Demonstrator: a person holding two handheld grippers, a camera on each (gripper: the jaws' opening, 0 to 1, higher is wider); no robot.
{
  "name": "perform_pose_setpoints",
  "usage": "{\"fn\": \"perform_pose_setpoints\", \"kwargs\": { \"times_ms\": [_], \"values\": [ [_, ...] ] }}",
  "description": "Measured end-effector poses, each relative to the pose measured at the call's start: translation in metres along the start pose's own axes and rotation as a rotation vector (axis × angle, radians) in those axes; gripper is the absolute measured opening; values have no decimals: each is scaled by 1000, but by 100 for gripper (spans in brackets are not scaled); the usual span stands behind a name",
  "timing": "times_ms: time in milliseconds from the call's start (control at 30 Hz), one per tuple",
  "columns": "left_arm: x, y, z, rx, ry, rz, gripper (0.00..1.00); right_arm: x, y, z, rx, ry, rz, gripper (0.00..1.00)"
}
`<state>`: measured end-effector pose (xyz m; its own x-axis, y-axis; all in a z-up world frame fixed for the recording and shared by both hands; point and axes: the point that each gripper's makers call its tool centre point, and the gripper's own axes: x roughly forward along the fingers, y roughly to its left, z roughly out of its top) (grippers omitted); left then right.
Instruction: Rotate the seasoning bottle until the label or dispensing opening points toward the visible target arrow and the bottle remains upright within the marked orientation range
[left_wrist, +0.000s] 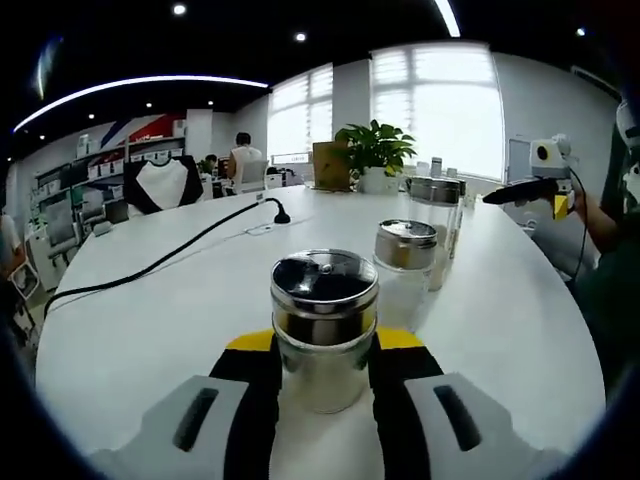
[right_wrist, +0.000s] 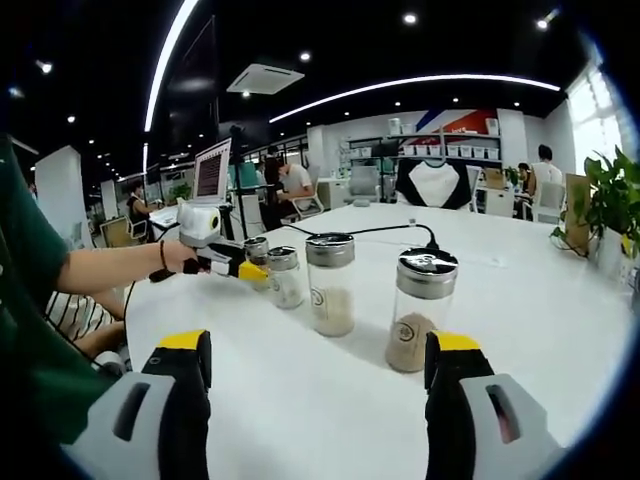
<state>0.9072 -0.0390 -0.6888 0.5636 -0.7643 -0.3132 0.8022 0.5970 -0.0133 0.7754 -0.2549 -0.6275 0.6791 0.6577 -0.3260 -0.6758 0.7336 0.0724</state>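
In the left gripper view, our left claw (left_wrist: 325, 375) holds a short glass seasoning bottle with a shiny metal cap (left_wrist: 324, 325), its black, yellow-tipped jaws pressed to either side of the bottle's lower body. The bottle stands upright on the white oval counter (left_wrist: 150, 310). Just beyond it, to the right, stands a second glass jar with a metal lid (left_wrist: 405, 262), and a taller jar (left_wrist: 437, 215) behind that. A black cable (left_wrist: 160, 262) runs across the counter toward a potted green plant (left_wrist: 375, 155) near the window. At the right edge of this view our right claw (left_wrist: 505, 195) hovers above the counter.

In the right gripper view, our right claw (right_wrist: 320, 375) stands wide, jaws well apart with nothing between them. Ahead stand a tall glass jar of beige powder (right_wrist: 420, 310) nearest the right jaw and another tall jar (right_wrist: 331, 283) left of it. Further left, a smaller jar (right_wrist: 284, 276) stands beside the left claw. We cannot read any label or arrow.
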Motion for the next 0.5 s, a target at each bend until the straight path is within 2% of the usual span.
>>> {"fn": "perform_pose_setpoints", "kwargs": {
  "times_ms": [500],
  "values": [
    [1, -4, 0, 49, 2, -104, 36, 1, -4, -5, 26, 1, -1, 89]
  ]
}}
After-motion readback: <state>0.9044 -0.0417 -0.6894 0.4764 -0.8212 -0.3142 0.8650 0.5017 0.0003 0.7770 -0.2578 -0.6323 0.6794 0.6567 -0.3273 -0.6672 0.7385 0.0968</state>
